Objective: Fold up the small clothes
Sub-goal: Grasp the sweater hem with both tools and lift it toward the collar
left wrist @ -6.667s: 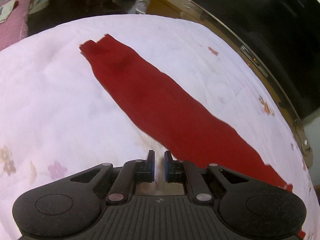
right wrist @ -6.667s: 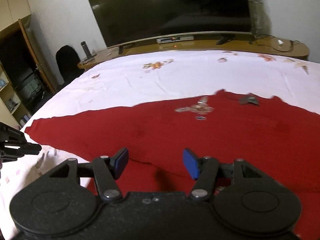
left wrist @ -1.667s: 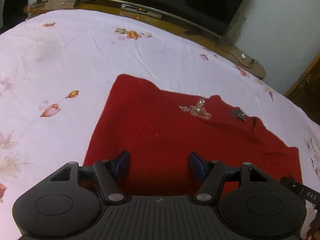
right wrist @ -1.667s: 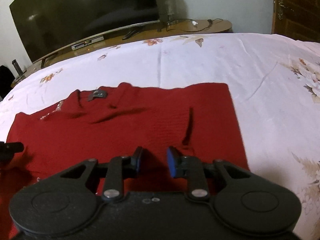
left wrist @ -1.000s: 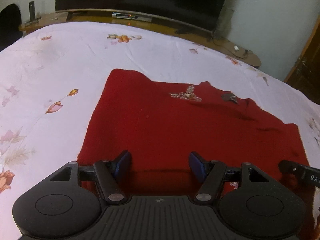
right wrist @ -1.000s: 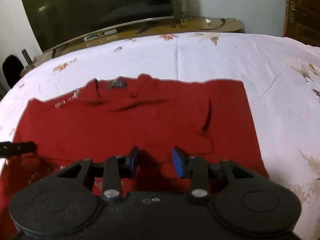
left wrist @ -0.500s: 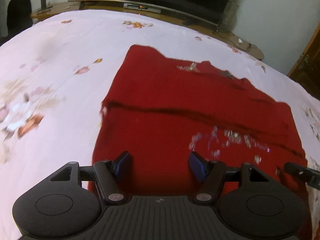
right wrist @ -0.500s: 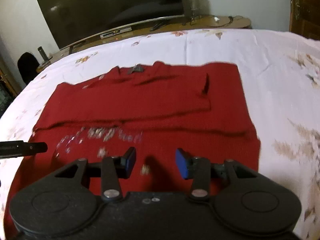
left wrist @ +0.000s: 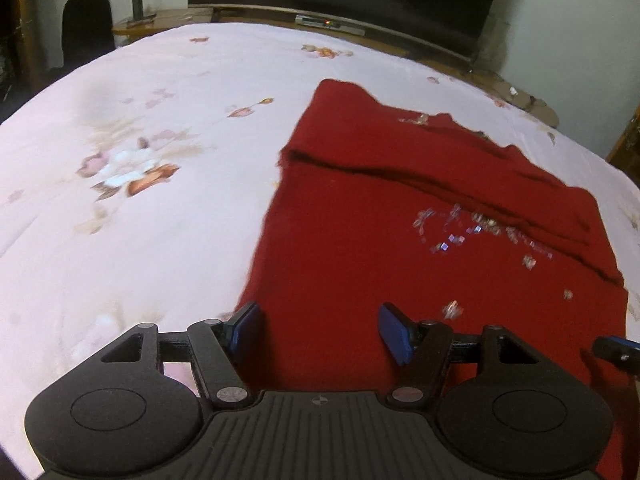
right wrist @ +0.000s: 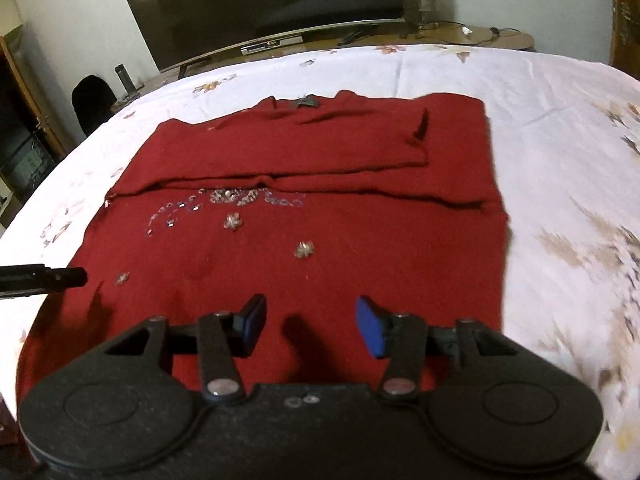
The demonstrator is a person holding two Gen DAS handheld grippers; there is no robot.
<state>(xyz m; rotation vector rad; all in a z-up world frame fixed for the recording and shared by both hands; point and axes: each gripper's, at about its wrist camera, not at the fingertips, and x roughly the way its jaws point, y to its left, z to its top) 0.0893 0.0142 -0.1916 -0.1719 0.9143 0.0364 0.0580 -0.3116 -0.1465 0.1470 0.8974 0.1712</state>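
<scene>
A red knit sweater (right wrist: 320, 184) with silver sequin decorations (right wrist: 228, 200) lies flat on the floral white bedsheet (right wrist: 560, 160), both sleeves folded across its upper part. It also shows in the left wrist view (left wrist: 400, 220). My left gripper (left wrist: 320, 330) is open and empty above the sweater's near left hem. My right gripper (right wrist: 310, 326) is open and empty above the near hem. The left gripper's fingertip (right wrist: 60, 278) shows at the left edge of the right wrist view.
A large dark TV (right wrist: 264, 0) stands on a wooden console (right wrist: 480, 36) beyond the bed. A dark chair (left wrist: 86, 28) and a bottle (left wrist: 137, 0) are at the far left. A wooden door (right wrist: 626, 16) is at the right.
Both grippers have pulled back toward the sweater's near hem, so more of its lower body and sequins shows. The right gripper has opened wider. The left has shifted left.
</scene>
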